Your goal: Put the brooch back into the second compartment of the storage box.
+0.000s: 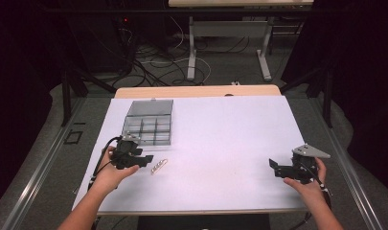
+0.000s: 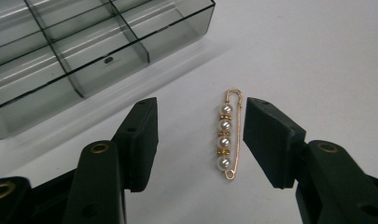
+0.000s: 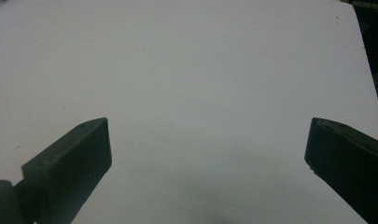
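Observation:
A gold safety pin strung with several pearls lies flat on the white table cover, between the open jaws of my left gripper and closer to its right jaw. From above, the pin sits just right of the left gripper at the table's left. A clear grey compartment box stands open behind it, its cells looking empty. My right gripper hovers at the table's right with its jaws wide apart and nothing between them.
The box's lid lies folded back toward the far edge. The white cover spreads wide between the two grippers. Beyond the table are a desk frame and cables on the floor.

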`<state>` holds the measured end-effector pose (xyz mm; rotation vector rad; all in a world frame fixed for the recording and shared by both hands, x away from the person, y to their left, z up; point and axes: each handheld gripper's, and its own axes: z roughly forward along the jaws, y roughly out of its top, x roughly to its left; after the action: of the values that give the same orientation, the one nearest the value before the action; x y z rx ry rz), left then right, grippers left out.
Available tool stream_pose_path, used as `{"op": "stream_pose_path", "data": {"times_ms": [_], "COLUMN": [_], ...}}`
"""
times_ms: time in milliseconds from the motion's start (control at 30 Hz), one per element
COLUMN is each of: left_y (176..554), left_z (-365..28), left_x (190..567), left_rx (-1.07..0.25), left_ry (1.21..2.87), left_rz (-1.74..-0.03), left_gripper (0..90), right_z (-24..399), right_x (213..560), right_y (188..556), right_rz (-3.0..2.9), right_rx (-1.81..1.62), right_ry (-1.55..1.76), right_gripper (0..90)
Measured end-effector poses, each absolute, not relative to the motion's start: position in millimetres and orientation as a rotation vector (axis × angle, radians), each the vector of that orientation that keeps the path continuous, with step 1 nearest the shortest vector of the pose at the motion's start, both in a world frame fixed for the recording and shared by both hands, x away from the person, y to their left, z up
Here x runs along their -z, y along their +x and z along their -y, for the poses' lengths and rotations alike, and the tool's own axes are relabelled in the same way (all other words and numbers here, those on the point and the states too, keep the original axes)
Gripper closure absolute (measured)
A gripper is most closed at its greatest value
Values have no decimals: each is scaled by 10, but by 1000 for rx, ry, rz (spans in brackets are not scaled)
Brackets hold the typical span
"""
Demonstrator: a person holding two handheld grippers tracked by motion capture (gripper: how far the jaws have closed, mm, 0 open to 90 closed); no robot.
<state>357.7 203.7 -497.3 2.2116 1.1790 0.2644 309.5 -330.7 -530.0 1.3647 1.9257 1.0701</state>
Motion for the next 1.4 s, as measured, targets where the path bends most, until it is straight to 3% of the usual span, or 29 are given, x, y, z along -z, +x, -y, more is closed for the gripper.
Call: {"op": "stream_pose_path", "data": {"times_ms": [767,1400], "left_y": [3707,3761], "left_z": [-1780,-1748], "left_x": [5163,5302], "left_rx": [-99,-72], "left_ry": [2233,2265], "left_rz": [-1226,-1236], "left_gripper": [612,697], "right_z": [3336,3335], "right_x": [5328,5337], "right_y": [3119,3124], "right_rz": [-1937,-1933], "right_rx": [-1061,-1056], "right_ry": [1371,1381], "right_gripper": [1,7]}}
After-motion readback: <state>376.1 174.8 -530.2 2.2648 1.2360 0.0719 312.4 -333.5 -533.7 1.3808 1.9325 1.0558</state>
